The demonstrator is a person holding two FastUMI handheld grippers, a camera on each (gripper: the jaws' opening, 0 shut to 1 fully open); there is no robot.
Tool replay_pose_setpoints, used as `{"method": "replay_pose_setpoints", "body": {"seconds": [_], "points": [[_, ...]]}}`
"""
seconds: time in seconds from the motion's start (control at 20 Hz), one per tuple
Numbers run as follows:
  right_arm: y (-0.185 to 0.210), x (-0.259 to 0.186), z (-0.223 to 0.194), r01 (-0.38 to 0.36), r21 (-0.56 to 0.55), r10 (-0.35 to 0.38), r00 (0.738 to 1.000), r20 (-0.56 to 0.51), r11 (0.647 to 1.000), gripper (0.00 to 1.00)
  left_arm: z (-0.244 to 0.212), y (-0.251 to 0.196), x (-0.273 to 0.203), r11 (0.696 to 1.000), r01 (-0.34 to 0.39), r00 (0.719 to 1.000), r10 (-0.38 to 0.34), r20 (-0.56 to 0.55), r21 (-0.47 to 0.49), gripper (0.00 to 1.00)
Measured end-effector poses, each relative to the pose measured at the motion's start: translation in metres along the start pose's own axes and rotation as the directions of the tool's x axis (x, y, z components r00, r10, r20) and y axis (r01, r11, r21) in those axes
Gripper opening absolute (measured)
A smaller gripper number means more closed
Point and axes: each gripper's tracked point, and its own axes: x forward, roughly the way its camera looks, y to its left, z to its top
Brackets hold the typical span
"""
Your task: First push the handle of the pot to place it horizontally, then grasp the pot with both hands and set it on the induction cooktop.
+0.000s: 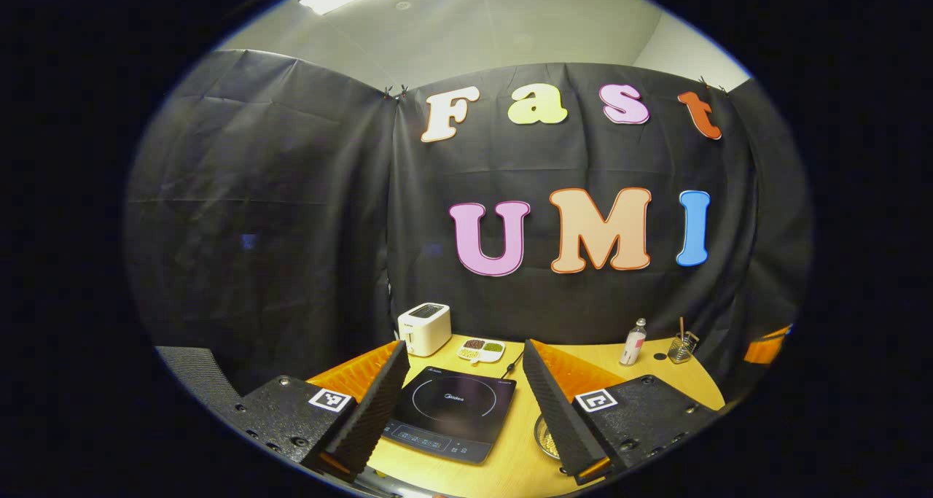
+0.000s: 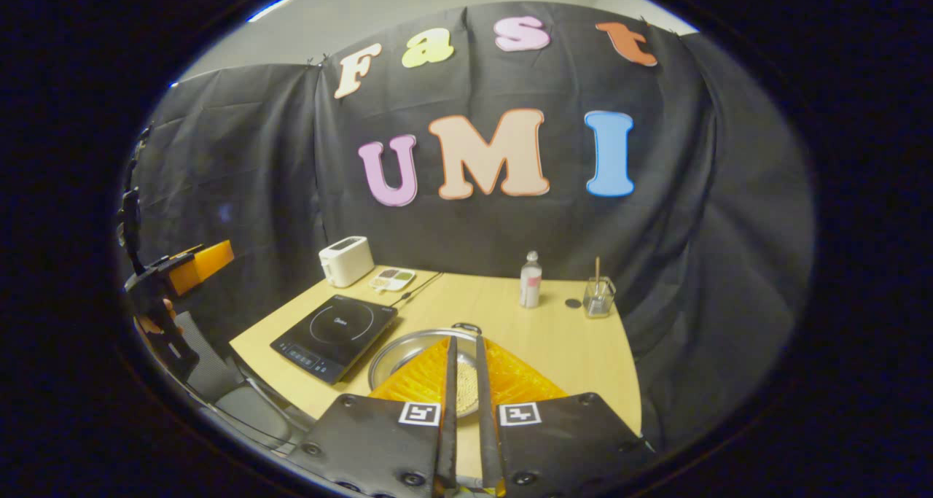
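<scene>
Two grippers are in my hands above a light wooden table (image 2: 568, 352). My left gripper (image 1: 466, 403) has its fingers spread wide, and between them, in the left gripper view, I see the black induction cooktop (image 1: 452, 418) lying flat on the table. At about 5 o'clock from the cooktop in that view, a small part of the pot (image 1: 545, 437) shows beside the inner edge of my right-side finger; the rest is hidden by the finger. My right gripper (image 2: 465, 388) is nearly closed, with only a thin gap between the fingers, and they do not hold anything. In the right gripper view the steel pot (image 2: 408, 352) stands on the table just behind the fingertips, with its small dark handle (image 2: 466, 328) at the far rim, at about 12 o'clock. The cooktop (image 2: 335, 334) is just beside the pot, at about 10 o'clock from it. At the far edge of the table I see a white toaster (image 2: 346, 261), a small dish with sections (image 2: 391, 279), a bottle (image 2: 531, 281) and a glass jar (image 2: 599, 297) with a stick inside. My left gripper (image 2: 182, 268) also appears at 9 o'clock in the right gripper view, well apart from the pot.
</scene>
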Motion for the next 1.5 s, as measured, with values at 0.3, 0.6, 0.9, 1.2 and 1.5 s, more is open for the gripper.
{"method": "replay_pose_setpoints", "body": {"seconds": [0.3,0.6,0.9,1.2,1.5], "points": [[0.000,0.032,-0.064,-0.027,0.037,0.033,0.984,-0.176,0.999,0.14,-0.011,0.004,0.010,1.000,-0.018,0.999,0.018,-0.030,0.018,0.96],[0.004,0.051,-0.125,-0.037,0.055,0.054,0.939,-0.340,0.998,0.05,-0.025,0.006,0.019,0.998,-0.029,0.998,0.032,-0.061,0.048,0.96],[0.005,0.057,-0.193,-0.021,0.100,0.068,0.862,-0.502,0.995,0.05,-0.039,0.007,0.020,0.999,-0.034,0.994,0.037,-0.100,0.031,0.92],[0.014,0.063,-0.254,-0.002,0.173,0.115,0.756,-0.645,0.985,0.05,-0.045,0.020,0.020,0.996,-0.071,0.991,0.078,-0.113,0.059,0.92],[0.036,0.084,-0.285,0.007,0.210,0.146,0.693,-0.706,0.978,0.12,-0.060,0.038,0.017,0.990,-0.123,0.978,0.133,-0.160,0.070,0.95]]}}
